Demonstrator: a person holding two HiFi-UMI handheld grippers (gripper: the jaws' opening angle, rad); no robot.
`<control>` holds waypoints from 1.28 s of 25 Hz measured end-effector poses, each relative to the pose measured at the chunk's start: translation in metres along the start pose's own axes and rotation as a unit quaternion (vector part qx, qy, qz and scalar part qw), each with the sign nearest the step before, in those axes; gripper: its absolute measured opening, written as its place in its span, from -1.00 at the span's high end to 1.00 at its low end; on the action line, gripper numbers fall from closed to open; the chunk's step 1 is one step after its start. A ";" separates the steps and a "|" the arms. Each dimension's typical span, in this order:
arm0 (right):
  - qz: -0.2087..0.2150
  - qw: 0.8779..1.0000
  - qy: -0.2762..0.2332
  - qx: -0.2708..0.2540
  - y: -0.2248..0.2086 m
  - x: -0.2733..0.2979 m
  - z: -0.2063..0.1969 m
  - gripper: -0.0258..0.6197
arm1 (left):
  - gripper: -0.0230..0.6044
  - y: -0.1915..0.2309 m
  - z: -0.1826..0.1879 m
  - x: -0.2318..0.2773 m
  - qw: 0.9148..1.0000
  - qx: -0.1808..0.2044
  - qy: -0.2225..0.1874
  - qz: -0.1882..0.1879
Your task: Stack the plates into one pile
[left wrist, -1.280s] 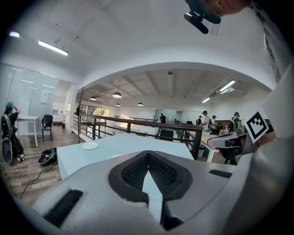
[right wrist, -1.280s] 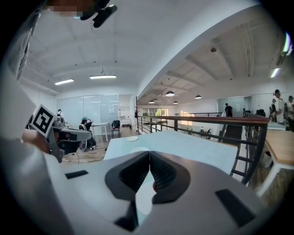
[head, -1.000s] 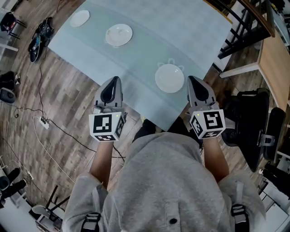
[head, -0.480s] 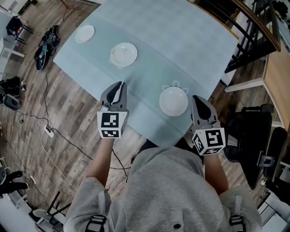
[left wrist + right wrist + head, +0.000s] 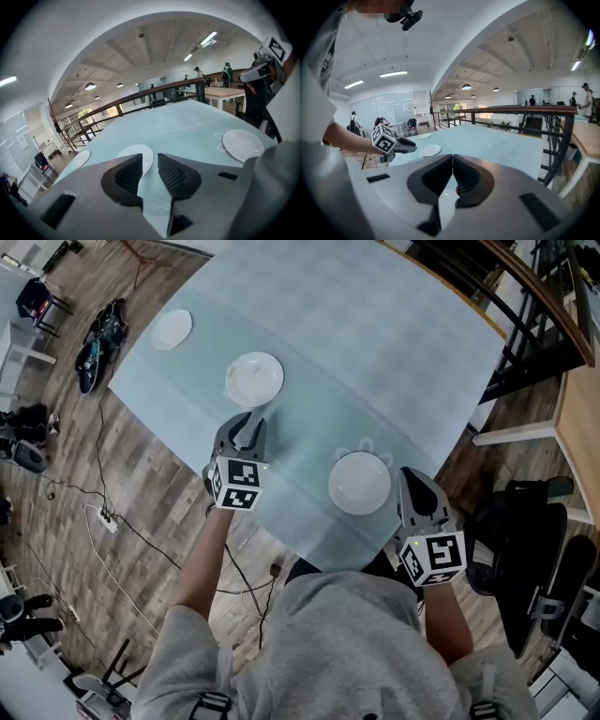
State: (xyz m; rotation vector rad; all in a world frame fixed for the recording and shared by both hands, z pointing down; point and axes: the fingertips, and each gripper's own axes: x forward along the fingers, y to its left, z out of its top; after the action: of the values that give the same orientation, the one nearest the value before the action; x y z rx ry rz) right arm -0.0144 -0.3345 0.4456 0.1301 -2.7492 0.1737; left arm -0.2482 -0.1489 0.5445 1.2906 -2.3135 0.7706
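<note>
Three white plates lie apart on the pale blue-green table (image 5: 394, 343): a small plate (image 5: 172, 329) far left, a middle plate (image 5: 254, 379) and a near plate (image 5: 359, 483). My left gripper (image 5: 250, 420) hovers over the table's left edge just short of the middle plate (image 5: 143, 151). Its jaws have just been opening and stand open with nothing between them. The small plate (image 5: 80, 159) and the near plate (image 5: 242, 144) show to either side. My right gripper (image 5: 411, 476) is shut and empty, just right of the near plate. Its own view (image 5: 453, 157) shows the left gripper (image 5: 391, 145) and the middle plate (image 5: 430, 150).
A dark railing (image 5: 525, 306) and a wooden table (image 5: 581, 418) stand to the right, with a black chair (image 5: 534, 549) beside me. Cables and a power strip (image 5: 103, 518) lie on the wooden floor at the left, near a dark bag (image 5: 101, 329).
My left gripper has moved forward over the table edge toward the middle plate, and its jaws have parted. The right gripper has shifted slightly beside the near plate.
</note>
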 end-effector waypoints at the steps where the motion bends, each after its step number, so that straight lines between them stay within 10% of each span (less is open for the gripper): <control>1: 0.001 1.000 0.004 0.002 -0.001 0.002 -0.002 0.84 | 0.61 0.002 -0.005 0.009 1.000 0.018 0.011 -0.002; 10: -0.003 0.999 0.034 0.011 -0.013 0.014 -0.021 0.84 | 0.61 0.007 -0.046 0.064 0.989 0.114 0.094 -0.018; 20: -0.001 0.999 0.049 -0.008 -0.009 0.026 -0.030 0.84 | 0.64 0.014 -0.066 0.086 0.956 0.249 0.149 -0.026; 32: -0.001 0.998 0.051 -0.028 -0.001 0.027 -0.028 0.84 | 0.75 0.016 -0.060 0.095 0.953 0.262 0.150 -0.039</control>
State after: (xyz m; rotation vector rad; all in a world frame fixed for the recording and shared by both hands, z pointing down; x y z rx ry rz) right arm -0.0283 -0.3333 0.4819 0.1071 -2.6485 0.1007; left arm -0.3069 -0.1665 0.6402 1.3399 -1.8676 1.5085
